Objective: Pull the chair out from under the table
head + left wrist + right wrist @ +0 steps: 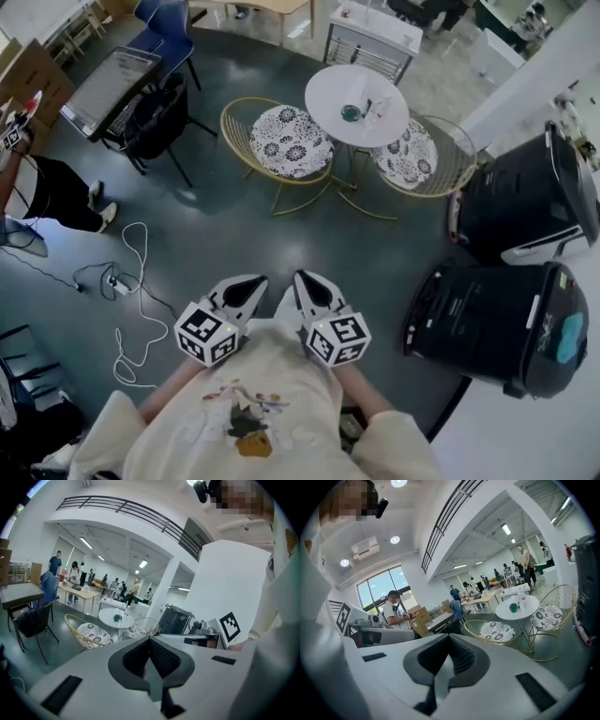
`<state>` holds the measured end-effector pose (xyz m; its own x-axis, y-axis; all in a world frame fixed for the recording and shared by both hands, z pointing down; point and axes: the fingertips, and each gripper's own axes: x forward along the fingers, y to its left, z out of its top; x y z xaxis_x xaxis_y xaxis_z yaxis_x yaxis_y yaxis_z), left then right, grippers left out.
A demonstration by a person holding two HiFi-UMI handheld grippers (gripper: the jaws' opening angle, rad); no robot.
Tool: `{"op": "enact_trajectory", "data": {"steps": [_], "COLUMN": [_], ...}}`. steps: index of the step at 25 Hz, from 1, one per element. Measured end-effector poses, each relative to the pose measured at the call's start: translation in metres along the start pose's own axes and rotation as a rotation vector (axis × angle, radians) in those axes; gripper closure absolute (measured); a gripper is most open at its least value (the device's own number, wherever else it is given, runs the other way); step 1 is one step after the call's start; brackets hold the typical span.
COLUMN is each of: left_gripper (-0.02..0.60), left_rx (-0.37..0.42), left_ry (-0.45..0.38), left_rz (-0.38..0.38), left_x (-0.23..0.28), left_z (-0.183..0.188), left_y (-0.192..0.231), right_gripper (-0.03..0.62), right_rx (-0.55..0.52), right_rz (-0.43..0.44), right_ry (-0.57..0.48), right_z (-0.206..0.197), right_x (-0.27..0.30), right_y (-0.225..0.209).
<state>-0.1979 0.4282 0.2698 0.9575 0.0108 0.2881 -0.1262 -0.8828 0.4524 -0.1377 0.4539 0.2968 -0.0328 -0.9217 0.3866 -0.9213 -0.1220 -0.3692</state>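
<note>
A round white table (pixel 356 103) stands across the dark floor. A wire chair with a patterned cushion (pixel 281 141) is at its left and a second one (pixel 412 155) at its right, both tucked close to it. My left gripper (pixel 251 279) and right gripper (pixel 305 278) are held side by side near my chest, far from the chairs, both shut with nothing between the jaws. The left gripper view has its gripper (pixel 150 639) aimed toward the table (pixel 115 617) and left chair (pixel 91 632). The right gripper view has its gripper (pixel 450 637) facing the table (pixel 520 607) and chairs (pixel 494 631).
Two large black machines (pixel 525 202) (pixel 497 323) stand to the right by a white wall. A cable and power strip (pixel 131 281) lie on the floor at left. A black chair (pixel 155 117) and a desk (pixel 112 89) are at far left, next to a person (pixel 47 192).
</note>
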Motion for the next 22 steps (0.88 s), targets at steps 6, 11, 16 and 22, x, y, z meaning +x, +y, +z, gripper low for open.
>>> {"op": "enact_trajectory", "data": {"steps": [6, 11, 16, 22], "left_gripper": [0.584, 0.584, 0.584, 0.584], "left_rx": [-0.03, -0.08, -0.064, -0.083], "left_ry": [-0.007, 0.011, 0.043, 0.011], "left_rz": [0.078, 0.112, 0.066, 0.087], "left_x": [0.041, 0.062, 0.098, 0.128], "left_z": [0.022, 0.036, 0.053, 0.119], "left_y": [0.027, 0.054, 0.088, 0.181], "right_gripper": [0.594, 0.594, 0.594, 0.594], "right_rx": [0.008, 0.001, 0.002, -0.041], "right_rz": [0.067, 0.102, 0.087, 0.118], "right_ry": [0.035, 0.069, 0.071, 0.088], "right_z": [0.025, 0.038, 0.059, 0.101], "right_x": [0.037, 0.064, 0.103, 0.184], "right_y": [-0.036, -0.051, -0.074, -0.082]}}
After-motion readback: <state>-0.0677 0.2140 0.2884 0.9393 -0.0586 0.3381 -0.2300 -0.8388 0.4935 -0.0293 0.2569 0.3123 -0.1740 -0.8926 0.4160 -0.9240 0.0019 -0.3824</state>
